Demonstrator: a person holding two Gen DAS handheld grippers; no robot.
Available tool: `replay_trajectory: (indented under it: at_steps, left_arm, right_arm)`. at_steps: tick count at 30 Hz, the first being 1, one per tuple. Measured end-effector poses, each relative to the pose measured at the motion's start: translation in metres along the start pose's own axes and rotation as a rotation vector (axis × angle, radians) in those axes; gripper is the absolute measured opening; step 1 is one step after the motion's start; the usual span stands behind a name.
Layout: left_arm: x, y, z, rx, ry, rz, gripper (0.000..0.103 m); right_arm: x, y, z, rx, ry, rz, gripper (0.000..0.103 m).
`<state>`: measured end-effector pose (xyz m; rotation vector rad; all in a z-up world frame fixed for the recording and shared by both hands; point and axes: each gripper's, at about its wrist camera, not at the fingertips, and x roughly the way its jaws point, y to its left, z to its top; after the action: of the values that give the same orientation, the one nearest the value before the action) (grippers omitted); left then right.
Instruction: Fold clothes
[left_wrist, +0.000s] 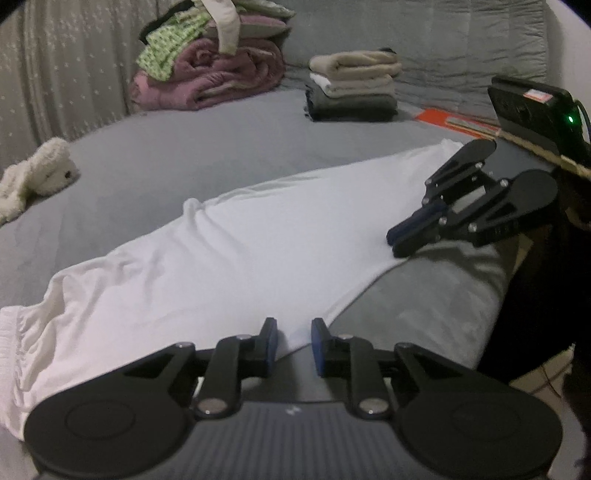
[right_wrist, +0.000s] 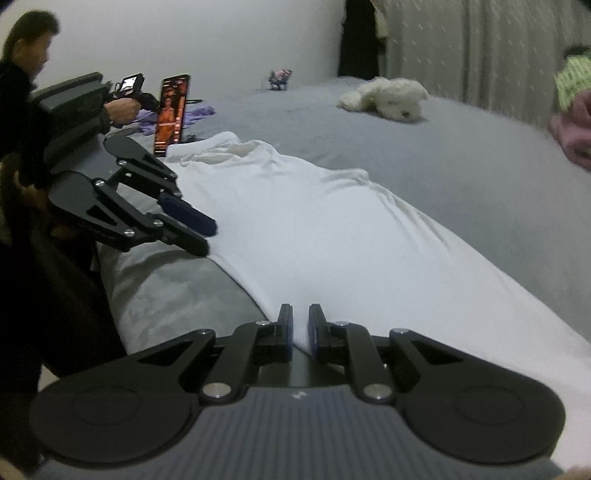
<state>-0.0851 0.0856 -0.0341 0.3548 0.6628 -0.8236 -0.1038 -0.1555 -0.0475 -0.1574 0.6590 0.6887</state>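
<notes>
Both my grippers sit low at the near hem of the white garment (left_wrist: 236, 258), which lies flat along the bed (left_wrist: 184, 158). My left gripper (left_wrist: 293, 343) has its jaws slightly spread, hem cloth lying between the pads without being pressed. My right gripper (right_wrist: 301, 332), at about three o'clock from the left, shows a narrower gap, also astride the edge and not pinching. Thin, soft and light, the fabric should drape and wrinkle easily, so I judge the hem corners the best hold. Further out at twelve o'clock stand a folded stack (left_wrist: 352, 88) and a blanket pile (left_wrist: 210, 74); a plush toy (left_wrist: 37, 173) lies at ten.
</notes>
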Motion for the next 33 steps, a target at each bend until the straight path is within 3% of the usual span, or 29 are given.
replay_trajectory:
  at_steps: [2,4,6,11,18,27,33]
  left_arm:
    - [0.000,0.004,0.004,-0.010,0.014,-0.020,0.027]
    - [-0.001,0.005,0.008,-0.019,0.012,-0.025,0.043]
    - [-0.003,0.004,0.011,-0.026,-0.001,-0.012,0.067]
    - [-0.004,0.001,0.020,-0.071,-0.015,0.032,0.087]
    - [0.018,0.010,0.029,-0.211,0.082,0.096,0.090]
    - [0.034,0.021,0.047,-0.349,0.139,0.163,0.094]
    - [0.040,0.024,0.055,-0.400,0.149,0.164,0.094]
  right_arm:
    - [-0.006,-0.005,0.002,0.043,0.019,-0.032,0.020]
    - [-0.012,-0.012,0.003,0.091,0.028,-0.078,0.028]
    - [-0.019,-0.018,0.003,0.133,0.032,-0.125,0.032]
    - [-0.041,-0.032,0.002,0.214,0.059,-0.288,0.047]
    - [-0.077,-0.057,-0.006,0.378,0.053,-0.448,0.064]
    - [-0.119,-0.108,-0.036,0.784,0.068,-0.509,0.066]
    - [-0.155,-0.144,-0.071,1.119,-0.007,-0.545,0.066]
